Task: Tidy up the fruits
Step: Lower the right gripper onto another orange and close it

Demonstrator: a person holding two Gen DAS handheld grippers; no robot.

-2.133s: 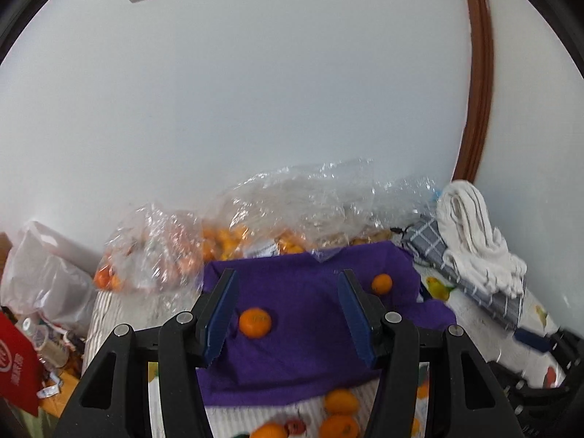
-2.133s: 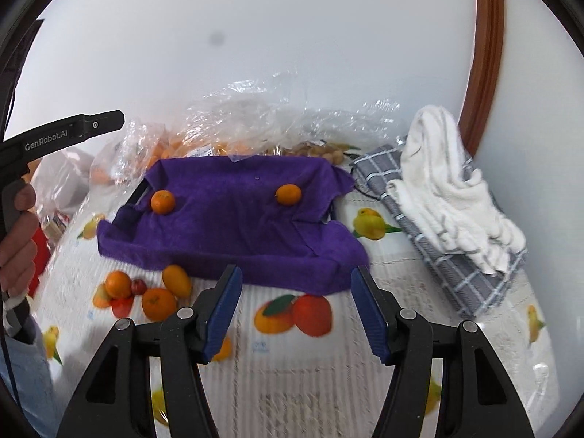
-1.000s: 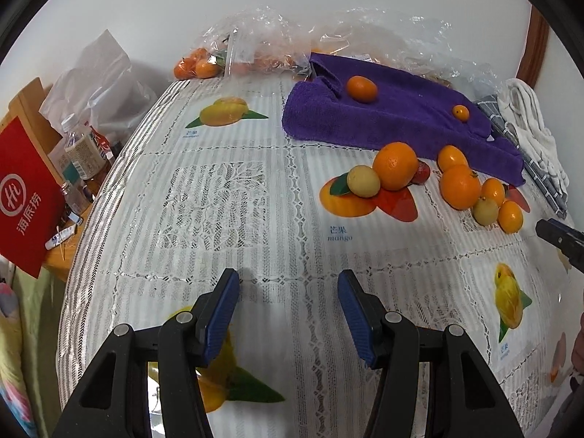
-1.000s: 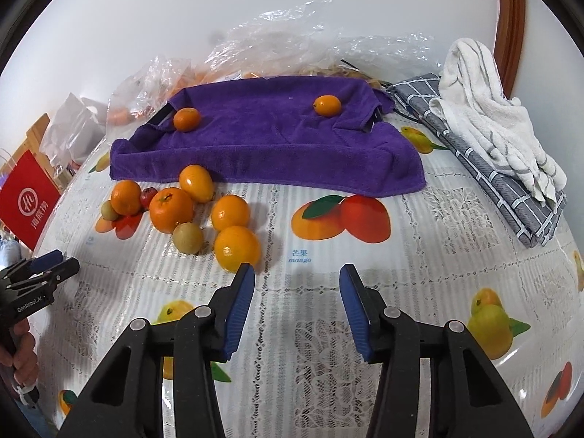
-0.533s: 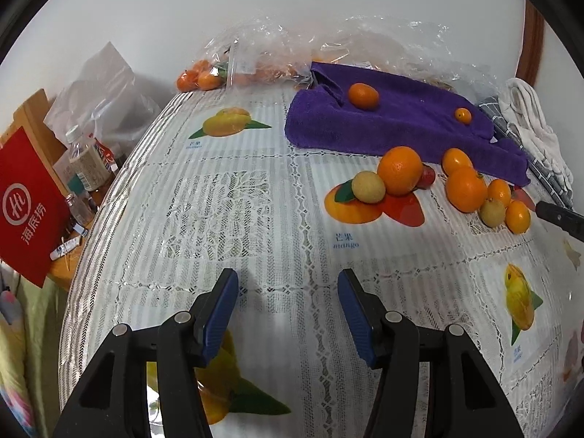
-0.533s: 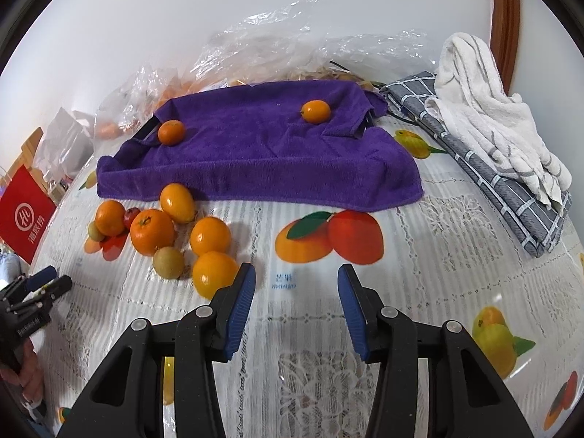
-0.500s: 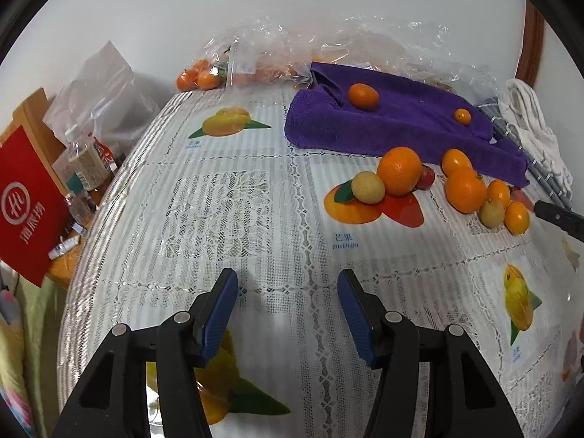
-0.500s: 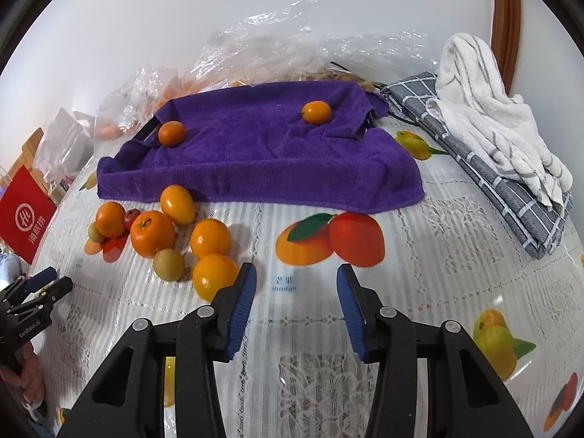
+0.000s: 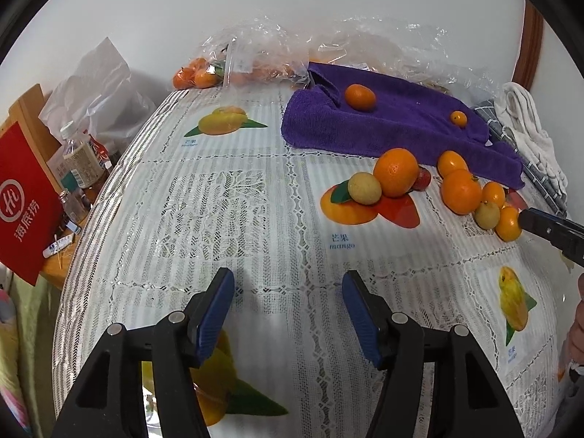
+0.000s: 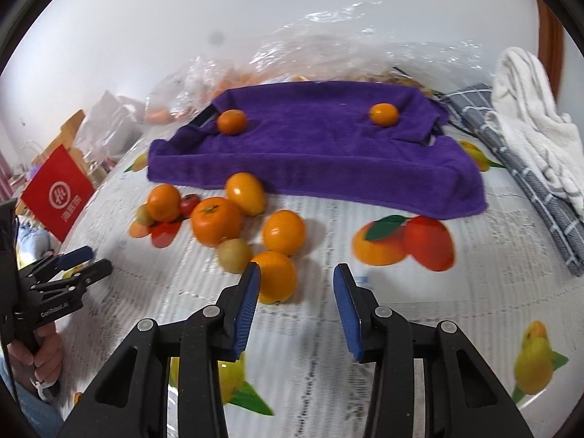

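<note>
While the left gripper (image 9: 288,304) hung over a bare stretch of the lace-patterned cloth on the counter (image 9: 219,197), its blue fingers (image 9: 215,306) were spreading apart with nothing between them. At the far left, off the counter's edge, stood a red paper bag (image 9: 22,204) and a plastic bottle (image 9: 82,164). Further right, against the wall, clear plastic bags (image 9: 255,54) held more orange fruit. A purple towel (image 10: 314,153) lay spread near the back of the counter, with one small orange (image 10: 231,121) resting at its left end and another small orange (image 10: 383,114) towards its right end, well apart. Just in front of the towel sat the loose cluster of fruit (image 10: 226,219): several oranges, two pale yellow-green fruits and a small red one, close together and mostly touching. The nearest orange (image 10: 275,281) lay just beyond the right gripper (image 10: 295,292), beside its left finger and partly hidden by it, not between the fingers. Those fingers were drawing together, empty, with only cloth showing in the gap. At the far right, a grey checked cloth (image 10: 529,179) lay with a white towel (image 10: 536,124) heaped on it.
</note>
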